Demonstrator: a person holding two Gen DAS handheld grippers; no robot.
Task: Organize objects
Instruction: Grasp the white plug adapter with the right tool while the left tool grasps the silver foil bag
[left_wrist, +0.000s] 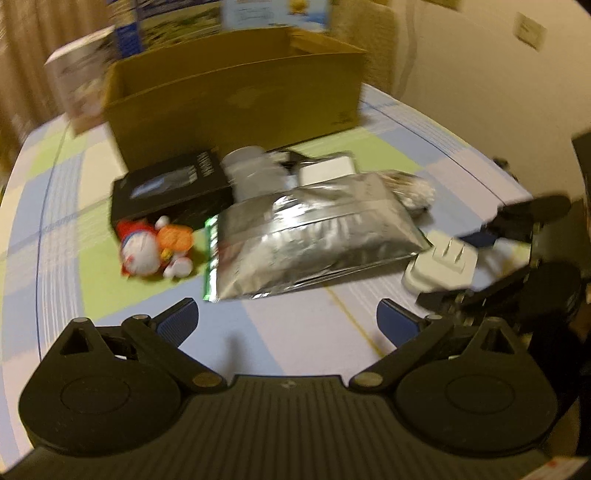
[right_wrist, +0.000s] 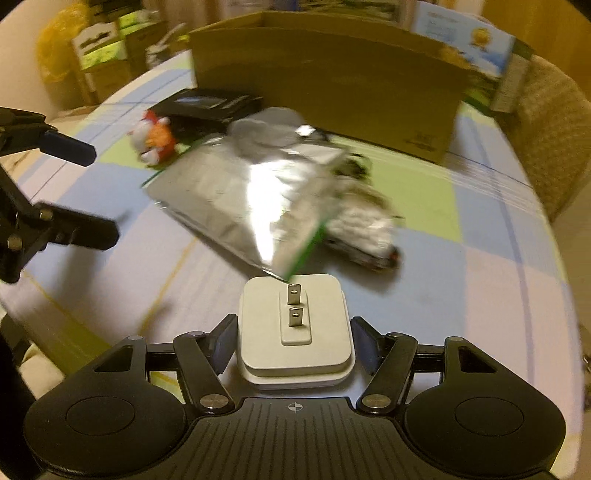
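right hand-held gripper (right_wrist: 293, 341) level, clasping charger (right_wrist: 293, 332)

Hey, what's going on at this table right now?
Someone is tidying a cluttered table with two handheld grippers. The right gripper has a white plug adapter between its fingers, prongs facing forward; whether they grip it is unclear. The left gripper is open and holds nothing. A silver foil bag, a small plush toy and a black box lie before an open cardboard box.

Both grippers (left_wrist: 286, 321) (right_wrist: 293, 343) showing black ribbed bodies, round side discs, silver pivot screws, blue finger pads (left_wrist: 179, 321).
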